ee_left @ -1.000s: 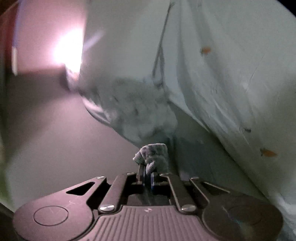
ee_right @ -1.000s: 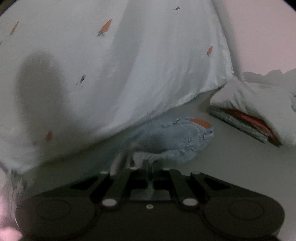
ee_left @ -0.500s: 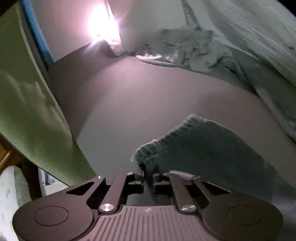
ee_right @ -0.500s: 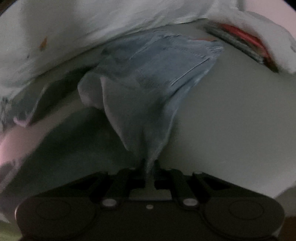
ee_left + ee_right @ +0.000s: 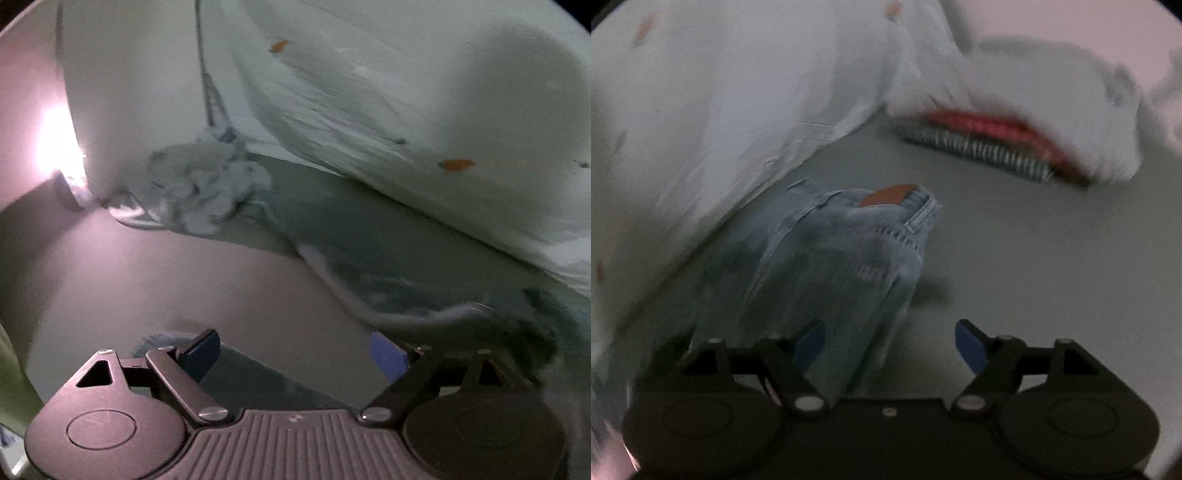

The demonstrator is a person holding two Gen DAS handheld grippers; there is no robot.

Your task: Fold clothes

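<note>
The right gripper (image 5: 890, 345) stands spread wide, grasping nothing; one pair of light-blue jeans (image 5: 827, 273) lies flat on the grey surface (image 5: 1015, 266), running from its left finger up to mid-frame, its brown waist patch (image 5: 888, 195) uppermost. Probably it was laid there as a finished fold. The left gripper (image 5: 295, 354) is likewise released, with denim at the lower edge and lower right of its frame. One white sheet with small orange prints (image 5: 738, 110) fills the upper left. One stack of folded clothes (image 5: 1015, 129), blurred, sits upper right, apparently the done pile. One crumpled grey garment (image 5: 207, 188) waits at mid-left in the left view.
</note>
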